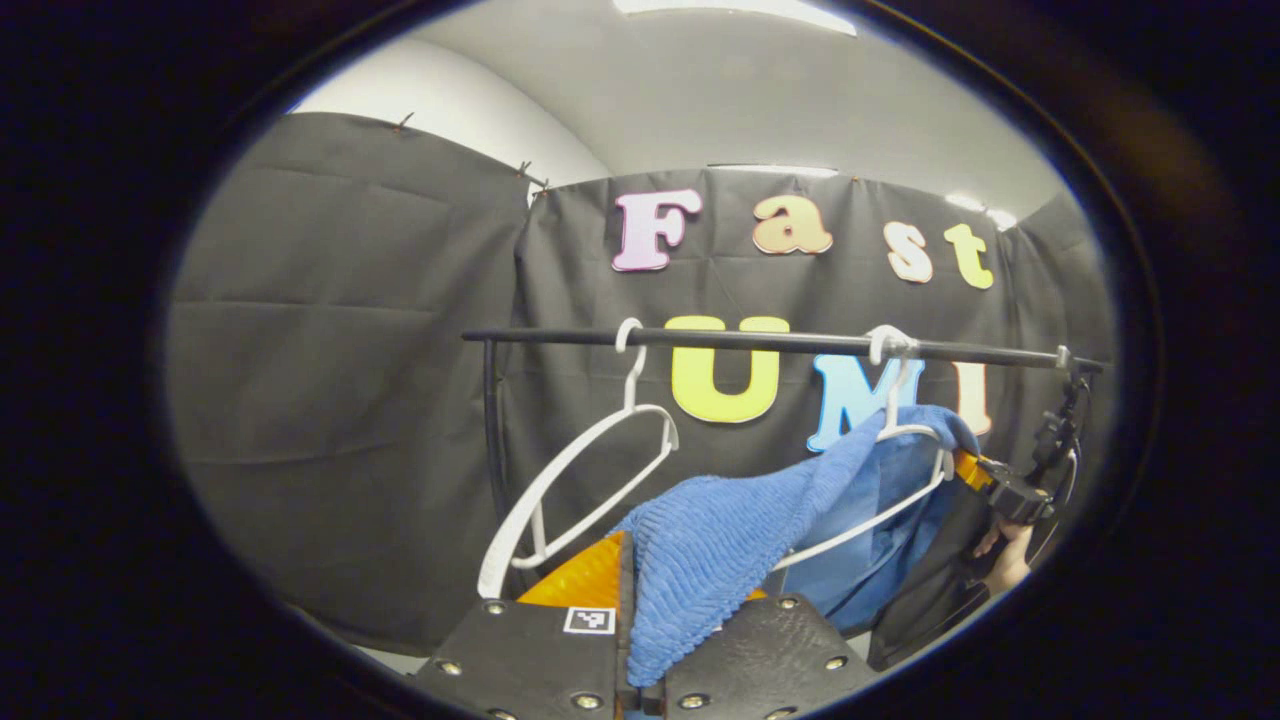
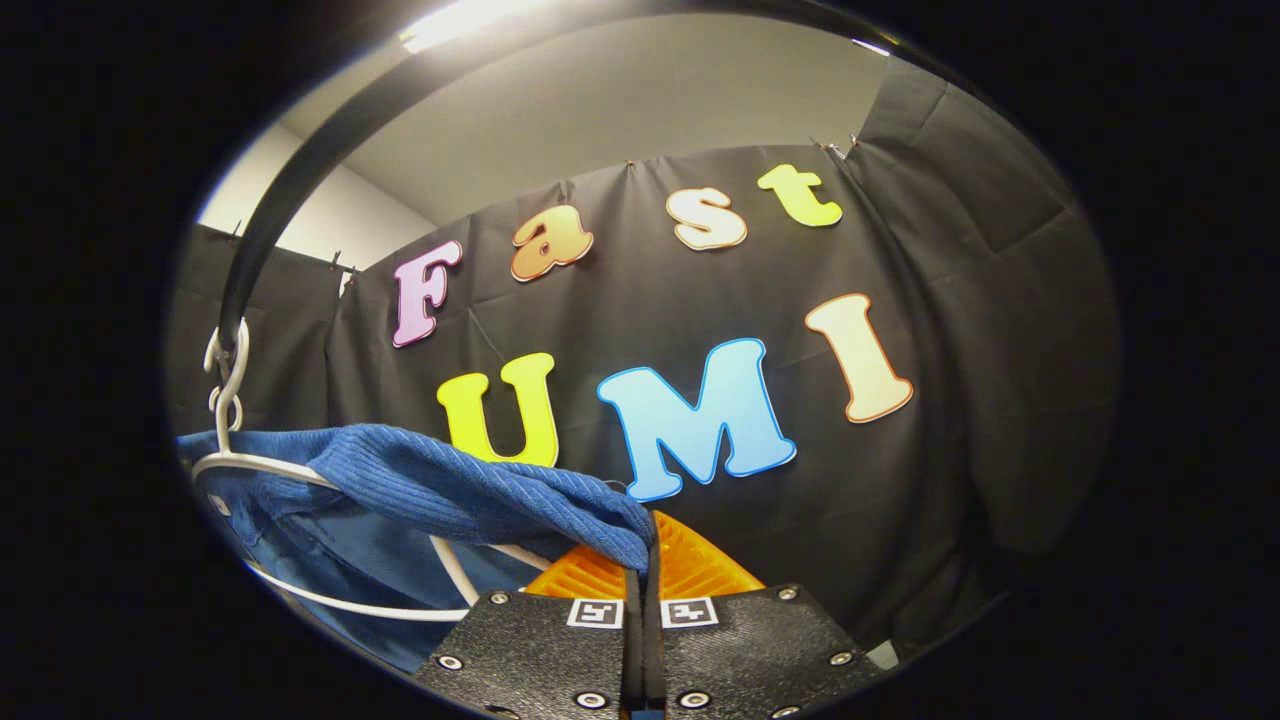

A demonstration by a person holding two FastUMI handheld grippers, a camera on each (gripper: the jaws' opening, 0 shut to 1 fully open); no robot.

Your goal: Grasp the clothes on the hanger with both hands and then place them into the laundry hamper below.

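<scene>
Bare ceiling (image 1: 760, 90) with strip light (image 1: 735, 8)

The garment (image 1: 700, 550) is blue with a ribbed, corduroy-like pattern, and its inner lining (image 1: 880, 560) is a smoother, lighter blue. Both hangers (image 1: 570, 490) are white, and the rail (image 1: 780, 343) that carries them is black. The wall above the booth (image 1: 760, 90) is plain grey-white.

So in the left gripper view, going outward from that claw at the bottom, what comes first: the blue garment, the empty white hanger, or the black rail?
1. Blue garment: pinched in the left claw, bottom centre.
2. Empty white hanger: just beyond, to the left.
3. Black rail: farthest, overhead across the view.
</scene>
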